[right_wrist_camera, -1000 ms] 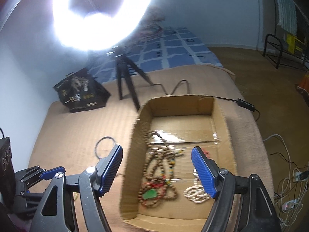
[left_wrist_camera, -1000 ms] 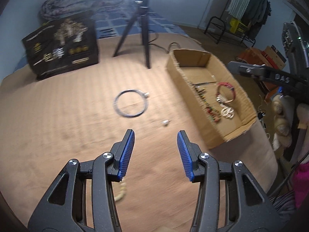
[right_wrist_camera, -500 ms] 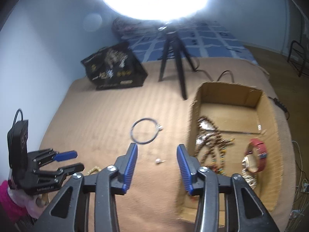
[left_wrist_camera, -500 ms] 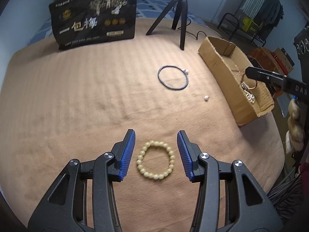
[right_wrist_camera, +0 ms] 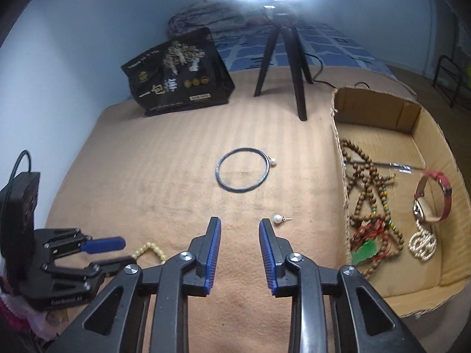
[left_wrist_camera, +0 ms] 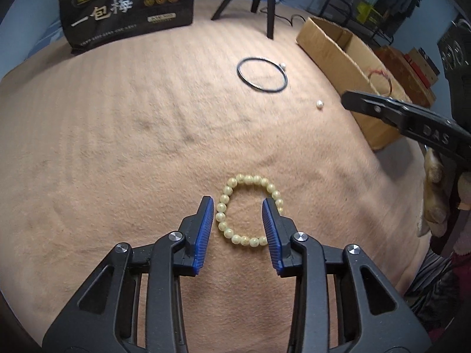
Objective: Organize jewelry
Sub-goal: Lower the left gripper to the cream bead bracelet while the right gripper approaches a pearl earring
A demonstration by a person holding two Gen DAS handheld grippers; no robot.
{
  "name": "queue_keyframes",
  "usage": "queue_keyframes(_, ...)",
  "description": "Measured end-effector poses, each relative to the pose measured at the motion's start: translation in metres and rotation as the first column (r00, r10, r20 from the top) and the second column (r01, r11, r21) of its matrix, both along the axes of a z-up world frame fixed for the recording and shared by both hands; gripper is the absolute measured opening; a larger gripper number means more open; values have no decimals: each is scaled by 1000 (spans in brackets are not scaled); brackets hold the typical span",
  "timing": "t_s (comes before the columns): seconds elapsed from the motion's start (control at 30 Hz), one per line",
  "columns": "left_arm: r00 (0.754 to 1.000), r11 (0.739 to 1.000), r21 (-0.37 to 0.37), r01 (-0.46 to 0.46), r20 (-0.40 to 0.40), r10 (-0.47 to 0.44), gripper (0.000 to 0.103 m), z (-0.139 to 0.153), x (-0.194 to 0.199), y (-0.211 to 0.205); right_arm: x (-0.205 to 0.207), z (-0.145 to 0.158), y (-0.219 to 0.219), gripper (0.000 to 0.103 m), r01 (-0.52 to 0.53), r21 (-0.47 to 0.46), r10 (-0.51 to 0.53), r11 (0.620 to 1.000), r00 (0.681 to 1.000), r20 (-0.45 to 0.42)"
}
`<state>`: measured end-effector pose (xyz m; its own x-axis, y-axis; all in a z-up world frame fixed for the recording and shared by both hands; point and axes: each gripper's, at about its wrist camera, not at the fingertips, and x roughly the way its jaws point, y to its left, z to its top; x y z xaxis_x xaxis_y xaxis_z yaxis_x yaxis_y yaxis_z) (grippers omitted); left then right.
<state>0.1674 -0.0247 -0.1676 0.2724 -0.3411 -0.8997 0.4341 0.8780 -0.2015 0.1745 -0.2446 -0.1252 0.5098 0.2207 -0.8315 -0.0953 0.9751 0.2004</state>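
The yellow bead bracelet [left_wrist_camera: 249,210] lies flat on the tan blanket [left_wrist_camera: 117,147], at six o'clock from the black bangle [left_wrist_camera: 262,74]. It looks light and floppy, a strung loop that should sag and roll, so pinching across one side of the ring seems safest (smooth beads may slip). The left gripper [left_wrist_camera: 237,219] is closing: one pad sits just outside the loop at nine o'clock, the other over its three o'clock edge, not yet pressing. The right gripper [right_wrist_camera: 240,234] is closing too, nothing between its pads, with the loose pearl stud [right_wrist_camera: 278,218] just beside its tip. The cardboard box [right_wrist_camera: 426,294] waits at three o'clock.
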Motion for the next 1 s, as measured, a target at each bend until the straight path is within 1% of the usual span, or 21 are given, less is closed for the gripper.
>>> queue_keyframes(0.17, 999, 999, 19, 45, 13, -45, 35, -9, -1, -4, 4, -15, 2, 24, 41, -28, -42, 999, 999, -7)
queue_keyframes(0.3, 998, 998, 24, 60, 23, -61, 35, -14, -1, -4, 6, -26, 5, 24, 61, -58, -61, 996, 998, -7)
queue_keyframes(0.63, 996, 997, 2, 74, 46, -74, 32, -20, 1, -2, 17, -40, 9, 24, 127, -162, -128, 979, 992, 6)
queue_keyframes(0.73, 995, 997, -1, 80, 55, -80, 31, -22, 0, -2, 20, -43, 12, 24, 135, -181, -137, 974, 991, 1)
queue_keyframes(1.0, 996, 998, -9, 67, 64, -66, 19, -23, 2, 4, 26, -48, 10, 24, 185, -199, -188, 962, 982, 2)
